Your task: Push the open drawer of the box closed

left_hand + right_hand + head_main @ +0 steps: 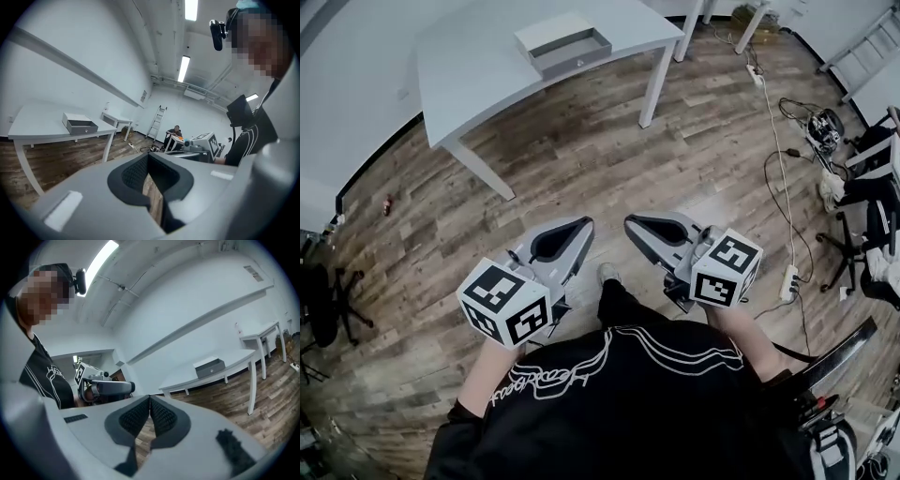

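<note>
I stand on the wooden floor [581, 159], well apart from the white table [469, 66], and I hold both grippers low in front of my body. My left gripper [583, 225] has its jaws together. In the left gripper view the dark ribbed pads meet at their tips and nothing is between them; only a narrow piece of floor shows lower down, behind the pads. My right gripper [630, 223] is the same, with the pads touching at the tips and nothing held. The two grippers are side by side, near each other but not touching. Their tips point forward toward the table, and the marker cubes sit at the back, close to my hands.

The box [553, 36] is pale and flat, and it lies on the table near the front edge, toward the right end as the head view shows it. Its drawer [572, 56] is grey and is pulled out toward me — from above I can see into it, and the gripper views show a small knob on its front. Neither gripper is near it.

At my right a power strip [788, 279] lies on the floor with a white cable. Far behind, a ladder [157, 123] leans on the wall, and a person [176, 132] sits near it.
</note>
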Available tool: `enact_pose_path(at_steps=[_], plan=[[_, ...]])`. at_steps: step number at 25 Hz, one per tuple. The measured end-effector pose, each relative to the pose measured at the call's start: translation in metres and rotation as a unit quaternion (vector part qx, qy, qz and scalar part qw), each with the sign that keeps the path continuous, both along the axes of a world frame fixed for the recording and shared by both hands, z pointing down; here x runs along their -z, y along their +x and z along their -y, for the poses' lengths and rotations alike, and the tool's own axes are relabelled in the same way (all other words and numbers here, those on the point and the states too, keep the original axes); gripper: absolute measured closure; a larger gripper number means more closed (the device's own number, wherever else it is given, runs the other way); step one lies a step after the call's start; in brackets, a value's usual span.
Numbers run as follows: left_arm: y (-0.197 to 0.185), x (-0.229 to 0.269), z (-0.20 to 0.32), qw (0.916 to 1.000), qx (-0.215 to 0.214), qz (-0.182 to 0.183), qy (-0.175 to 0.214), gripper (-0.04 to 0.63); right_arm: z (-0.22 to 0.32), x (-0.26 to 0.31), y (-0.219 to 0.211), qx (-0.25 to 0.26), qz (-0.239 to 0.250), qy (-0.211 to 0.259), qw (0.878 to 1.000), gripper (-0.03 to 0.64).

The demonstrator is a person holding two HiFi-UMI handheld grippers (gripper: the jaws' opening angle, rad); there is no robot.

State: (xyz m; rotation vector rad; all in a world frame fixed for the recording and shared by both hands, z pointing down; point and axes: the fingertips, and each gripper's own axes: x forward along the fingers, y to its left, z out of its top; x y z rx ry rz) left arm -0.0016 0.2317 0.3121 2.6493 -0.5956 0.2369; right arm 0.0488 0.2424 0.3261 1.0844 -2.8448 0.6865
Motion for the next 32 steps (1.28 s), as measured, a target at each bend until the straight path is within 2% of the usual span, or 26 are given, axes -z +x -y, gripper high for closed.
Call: enact_pose_path(at_steps=[4, 7, 13, 18, 23, 32], plan=[[0.009, -0.015, 0.089, 0.9993, 0.027, 0.021, -0.012, 0.588, 0.088, -0.004, 0.013, 0.016, -0.001, 0.004, 1.0, 0.607], [0.023, -0.012, 0.141, 0.9988, 0.042, 0.022, -0.011, 0.588, 0.141, -0.002, 0.027, 0.028, -0.007, 0.006, 1.0, 0.607], [0.027, -0.009, 0.198, 0.9973, 0.069, 0.019, -0.017, 0.588, 0.208, 0.013, 0.035, 0.038, -0.002, 0.024, 0.999, 0.606], [0.024, -0.02, 0.23, 0.9976, 0.061, 0.021, -0.025, 0.588, 0.242, 0.01, 0.031, 0.029, -0.003, 0.028, 0.999, 0.606], [0.033, -0.032, 0.274, 0.9985, 0.04, 0.021, -0.031, 0.588, 0.281, 0.002, 0.039, 0.007, -0.033, 0.03, 0.999, 0.606], [0.037, -0.076, 0.386, 0.9972, 0.022, 0.03, -0.064, 0.588, 0.389, -0.033, 0.039, -0.007, -0.034, 0.018, 0.999, 0.606]])
